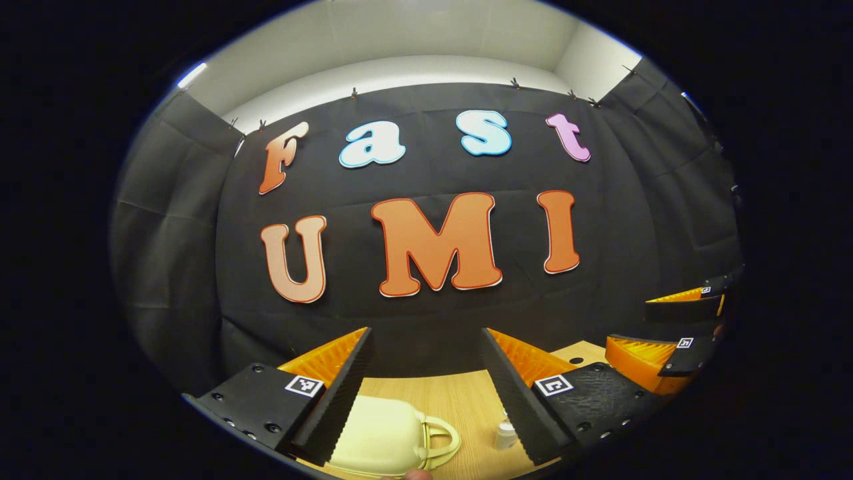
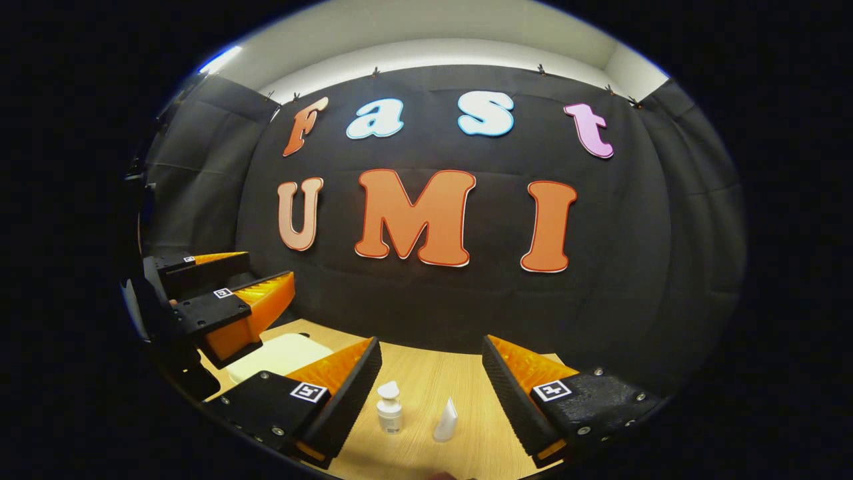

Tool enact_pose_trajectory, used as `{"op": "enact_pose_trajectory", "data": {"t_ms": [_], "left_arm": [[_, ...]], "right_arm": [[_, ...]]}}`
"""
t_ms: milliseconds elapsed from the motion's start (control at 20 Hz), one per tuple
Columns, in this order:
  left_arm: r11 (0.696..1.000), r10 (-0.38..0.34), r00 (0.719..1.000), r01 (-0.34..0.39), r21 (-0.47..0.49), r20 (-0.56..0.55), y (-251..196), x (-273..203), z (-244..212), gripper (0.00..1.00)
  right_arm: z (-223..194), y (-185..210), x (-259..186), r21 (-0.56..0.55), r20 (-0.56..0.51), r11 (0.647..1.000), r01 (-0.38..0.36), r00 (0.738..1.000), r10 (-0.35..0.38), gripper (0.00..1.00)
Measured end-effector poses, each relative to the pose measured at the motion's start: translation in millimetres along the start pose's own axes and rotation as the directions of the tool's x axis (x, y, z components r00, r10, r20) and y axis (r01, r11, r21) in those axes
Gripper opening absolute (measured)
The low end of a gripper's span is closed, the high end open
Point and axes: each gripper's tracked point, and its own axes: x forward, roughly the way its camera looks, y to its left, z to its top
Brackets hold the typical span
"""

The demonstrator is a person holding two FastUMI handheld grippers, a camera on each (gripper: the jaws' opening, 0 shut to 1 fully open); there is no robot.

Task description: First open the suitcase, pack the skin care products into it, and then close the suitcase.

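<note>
Left gripper view: the left gripper [image 1: 426,393] hangs released, ridged wedge fingers spread above a closed, cream, rounded hard-shell suitcase [image 1: 383,437] with a loop handle on the wood-grain table [image 1: 453,397]. Right gripper [image 2: 430,393], likewise spread, frames a white pump bottle [image 2: 389,408] and a small white tube [image 2: 446,421], both upright.
</note>
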Motion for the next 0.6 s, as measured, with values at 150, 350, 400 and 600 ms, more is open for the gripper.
{"op": "enact_pose_trajectory", "data": {"t_ms": [150, 350, 400, 600], "left_arm": [[1.000, -0.011, 1.000, 0.011, 0.011, 0.009, 5.3, 9.1, -2.4, 1.00], [0.999, -0.034, 0.999, 0.033, 0.027, 0.017, 7.7, 17.0, -6.7, 0.99], [0.999, -0.041, 0.999, 0.041, 0.032, 0.007, 8.3, 18.4, -10.7, 1.00], [0.992, -0.080, 0.996, 0.082, 0.094, -0.027, 7.9, 34.8, -30.5, 0.99]], "right_arm": [[1.6, 0.0, 6.0, 0.003, -0.001, 1.000, 0.022, 1.000, -0.022, 0.96], [1.6, -1.9, 16.3, -0.003, 0.002, 0.999, 0.052, 0.999, -0.052, 0.97], [1.0, -3.3, 18.0, 0.002, -0.001, 0.998, 0.058, 0.998, -0.058, 1.00], [-3.8, -8.6, 24.1, -0.011, -0.008, 0.997, 0.079, 0.997, -0.079, 0.96]]}}
